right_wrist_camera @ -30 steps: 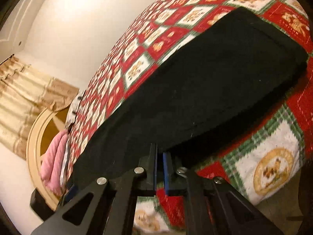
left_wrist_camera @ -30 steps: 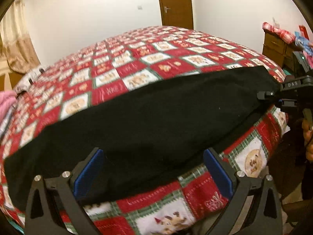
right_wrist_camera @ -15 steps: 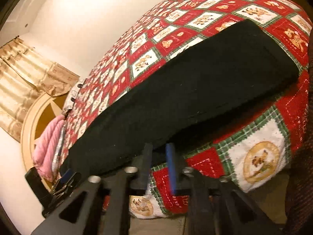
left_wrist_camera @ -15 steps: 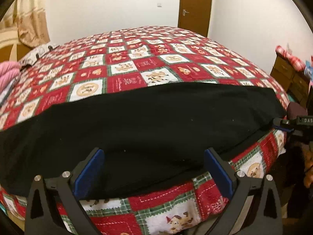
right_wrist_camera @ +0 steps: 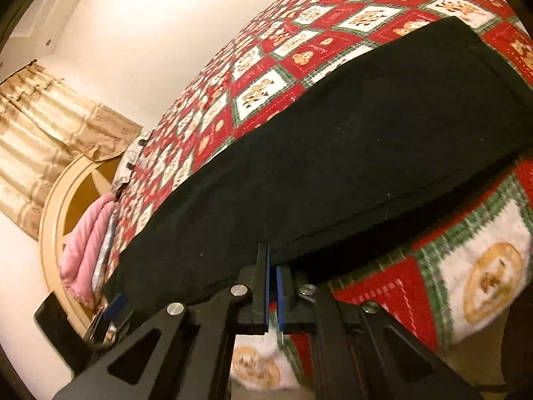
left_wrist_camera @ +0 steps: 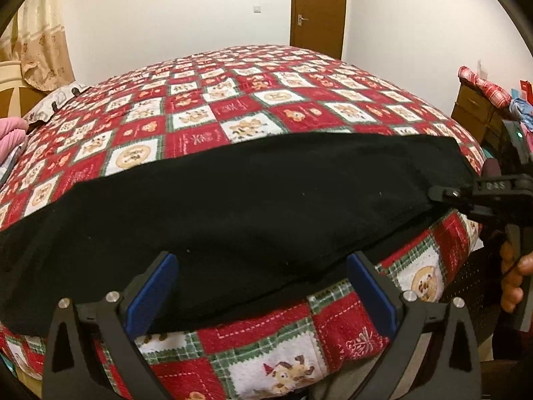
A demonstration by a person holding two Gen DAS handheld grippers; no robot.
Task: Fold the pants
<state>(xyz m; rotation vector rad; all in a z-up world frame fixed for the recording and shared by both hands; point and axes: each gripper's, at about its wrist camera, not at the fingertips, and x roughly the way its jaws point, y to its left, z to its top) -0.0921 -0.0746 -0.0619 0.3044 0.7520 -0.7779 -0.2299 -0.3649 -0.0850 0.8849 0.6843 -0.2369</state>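
Note:
The black pants [left_wrist_camera: 253,200] lie flat in a long band across the near edge of the bed; they also show in the right wrist view [right_wrist_camera: 333,173]. My left gripper [left_wrist_camera: 261,295] is open, its blue pads on either side of the pants' near edge, holding nothing. My right gripper [right_wrist_camera: 272,286] is nearly shut at the pants' near hem, pads a sliver apart; whether cloth sits between them is unclear. In the left wrist view the right gripper [left_wrist_camera: 439,195] touches the pants' right end.
The bed carries a red, white and green Christmas quilt [left_wrist_camera: 233,113]. A pink blanket [right_wrist_camera: 86,233] and headboard [right_wrist_camera: 53,206] are at the left end. A wooden dresser [left_wrist_camera: 479,110] stands at the right, a brown door [left_wrist_camera: 318,10] behind.
The right gripper opened slightly half a second ago and has closed again at the pants' near hem. The left gripper's view swung; it stays open over the near edge.

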